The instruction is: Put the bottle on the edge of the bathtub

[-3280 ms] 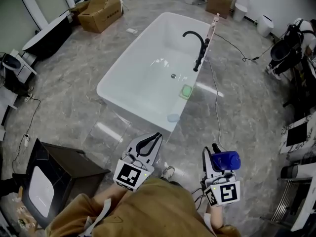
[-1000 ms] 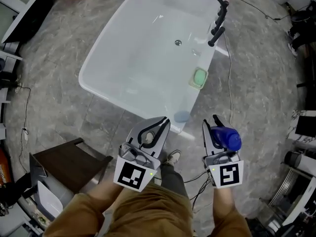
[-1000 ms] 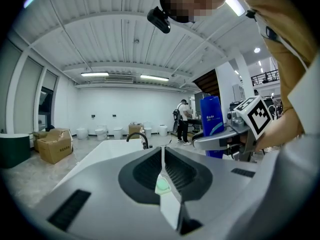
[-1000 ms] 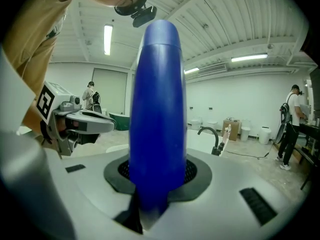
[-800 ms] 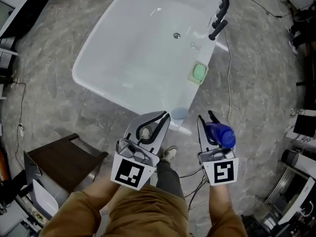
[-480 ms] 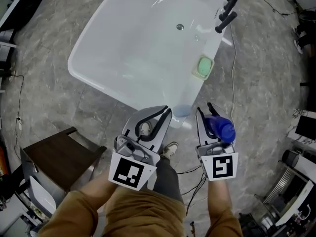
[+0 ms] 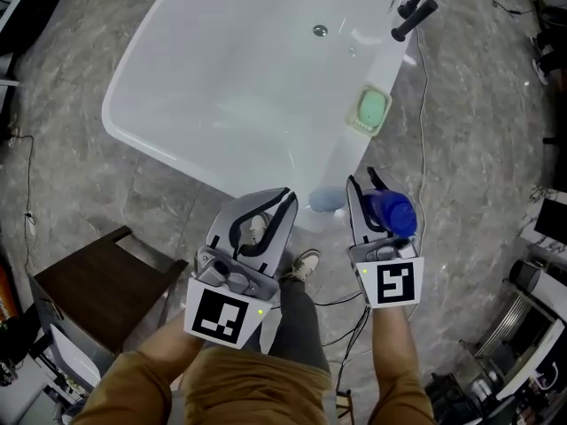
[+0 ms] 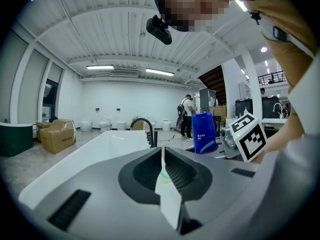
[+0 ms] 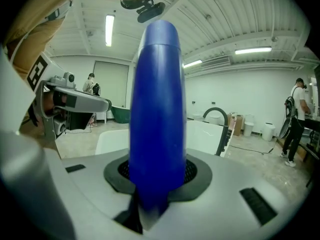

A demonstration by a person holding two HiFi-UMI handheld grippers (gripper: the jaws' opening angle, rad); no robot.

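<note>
Ahead of us the tub's [image 7: 195,159] near rim lies bare from its left corner across to a blue disc [image 7: 325,200], which sits on the near right corner just ahead of our right gripper [image 7: 365,184]. Up the right rim a dish [image 7: 371,110] with green soap takes one stretch, and beyond it the black tap [image 7: 416,9] stands over the edge. Between disc and dish the rim is open. A cable [image 7: 424,131] trails over the floor on the right. A dark stool [image 7: 89,282] stands on our left, well apart from the tub.
</note>
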